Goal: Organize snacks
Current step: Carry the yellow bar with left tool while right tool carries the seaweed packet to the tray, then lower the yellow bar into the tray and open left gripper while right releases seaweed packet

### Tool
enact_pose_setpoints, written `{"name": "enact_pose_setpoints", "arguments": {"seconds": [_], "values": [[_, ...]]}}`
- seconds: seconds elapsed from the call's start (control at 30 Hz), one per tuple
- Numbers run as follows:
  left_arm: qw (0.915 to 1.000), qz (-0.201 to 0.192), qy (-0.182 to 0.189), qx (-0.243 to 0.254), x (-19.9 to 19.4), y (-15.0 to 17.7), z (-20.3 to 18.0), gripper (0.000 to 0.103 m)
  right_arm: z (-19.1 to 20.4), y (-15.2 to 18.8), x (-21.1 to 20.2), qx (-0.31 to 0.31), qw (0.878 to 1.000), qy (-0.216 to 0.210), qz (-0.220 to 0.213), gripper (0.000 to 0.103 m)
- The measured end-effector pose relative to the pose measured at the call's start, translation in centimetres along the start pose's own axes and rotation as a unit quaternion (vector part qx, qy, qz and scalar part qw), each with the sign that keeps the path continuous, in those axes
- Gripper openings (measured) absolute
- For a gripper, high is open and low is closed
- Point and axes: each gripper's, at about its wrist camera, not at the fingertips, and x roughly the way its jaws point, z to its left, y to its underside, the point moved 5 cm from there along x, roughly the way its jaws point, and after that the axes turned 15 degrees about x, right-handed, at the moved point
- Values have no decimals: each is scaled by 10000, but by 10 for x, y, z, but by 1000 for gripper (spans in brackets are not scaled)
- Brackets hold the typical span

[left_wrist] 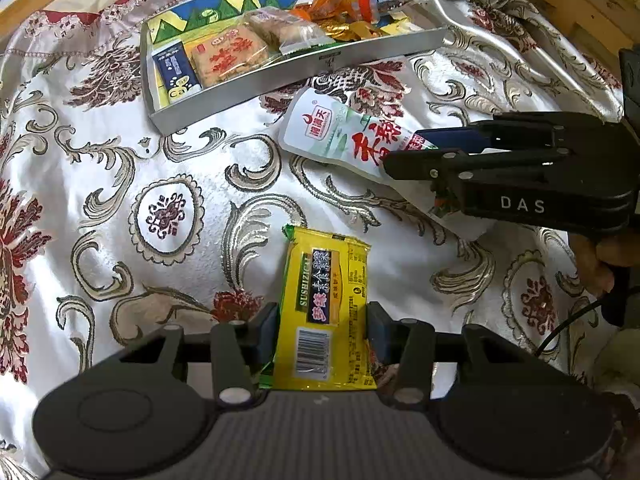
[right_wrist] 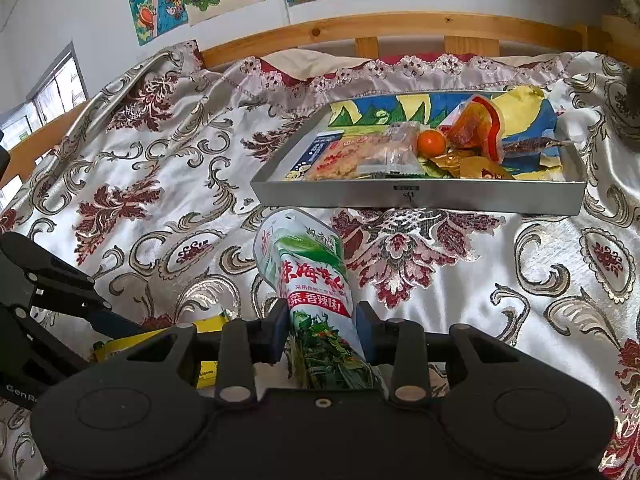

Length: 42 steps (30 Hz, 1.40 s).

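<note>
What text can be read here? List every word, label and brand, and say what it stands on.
"SUSHIZIGAI": yellow snack packet in the left gripper.
"DAS": right gripper body.
"香辣": white-green pouch, red characters.
"香辣味!": red band on the same pouch, right wrist view.
Tray snack labels, the barcode digits and fine print: too small or blurred.

Snack tray [right_wrist: 416, 196] behind seaweed pouch [right_wrist: 308, 264]; flat packet [left_wrist: 324, 312] before pouch, on tablecloth [left_wrist: 192, 168].

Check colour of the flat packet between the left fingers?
Yellow flat plastic snack packet, green edges; clearest in left wrist view.
</note>
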Motion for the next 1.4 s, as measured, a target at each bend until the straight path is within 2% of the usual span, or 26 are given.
{"name": "enact_pose_setpoints", "arguments": {"seconds": [0.3,0.43,0.7,0.93,1.17,1.3,1.4], "values": [[9993,-255,-68,-249,-13,-5,1,50,-4,-6,-10,141,9998,-37,-149,37],[9976,-517,-128,-445,-22,-9,2,50,-4,-8,-13,180,9996,-71,-226,37],[9891,-1086,-628,-773,-39,-28,21,50,-18,-26,-25,354,9974,-28,-621,37],[9762,-1652,-872,-1101,-42,-72,53,50,-39,-62,-31,561,9915,118,-1169,37],[9567,-2190,-1209,-1484,-16,-139,92,51,-57,-126,5,540,9870,227,-1498,37],[9494,-2275,-1392,-1659,11,-166,110,51,-65,-153,37,589,9863,280,-1514,37],[9487,-2218,-1479,-1702,34,-177,118,51,-69,-163,59,666,9864,300,-1471,37]]}}
